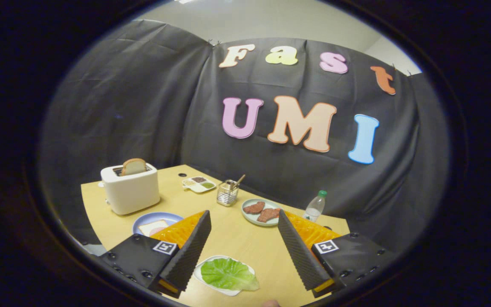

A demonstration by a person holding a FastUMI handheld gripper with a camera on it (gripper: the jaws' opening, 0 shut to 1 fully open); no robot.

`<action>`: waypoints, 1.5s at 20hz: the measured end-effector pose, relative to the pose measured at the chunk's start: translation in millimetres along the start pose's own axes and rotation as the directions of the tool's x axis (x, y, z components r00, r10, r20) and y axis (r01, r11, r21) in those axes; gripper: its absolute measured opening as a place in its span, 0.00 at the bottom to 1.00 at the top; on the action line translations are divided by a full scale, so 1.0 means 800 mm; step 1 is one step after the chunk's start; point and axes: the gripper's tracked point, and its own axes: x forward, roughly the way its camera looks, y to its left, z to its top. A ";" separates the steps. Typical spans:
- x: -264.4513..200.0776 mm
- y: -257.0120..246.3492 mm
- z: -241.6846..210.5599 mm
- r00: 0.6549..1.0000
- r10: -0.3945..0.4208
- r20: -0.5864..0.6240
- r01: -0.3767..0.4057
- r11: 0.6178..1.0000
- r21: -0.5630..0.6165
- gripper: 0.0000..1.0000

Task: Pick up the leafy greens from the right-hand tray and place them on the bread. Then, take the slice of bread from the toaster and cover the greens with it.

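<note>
A green lettuce leaf point(228, 274) lies on a small white tray point(205, 263) on the wooden table, low between my two fingers and nearer the left one. My gripper point(243, 215) is open and holds nothing, raised above the table. Beyond the left finger sits a blue plate point(141, 219) with a bread slice point(154, 227) on it, partly hidden by that finger. Behind the plate stands a white toaster point(130, 192) with another bread slice point(133, 166) sticking up out of its slot.
Ahead of the fingers a pale plate point(245, 213) carries two pieces of meat point(262, 211). A wire holder point(227, 192) and a small divided dish point(199, 184) stand behind it. A plastic bottle point(315, 207) stands beyond the right finger, near the table's far edge.
</note>
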 end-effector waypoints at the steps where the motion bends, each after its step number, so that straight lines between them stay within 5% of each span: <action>1: 0.004 -0.001 -0.007 1.000 0.016 -0.014 -0.016 1.000 -0.008 1.00; 14: 0.046 0.027 -0.092 0.958 0.225 -0.177 -0.249 0.960 -0.128 1.00; 30: 0.087 0.042 -0.225 0.844 0.302 -0.443 -0.379 0.921 -0.095 1.00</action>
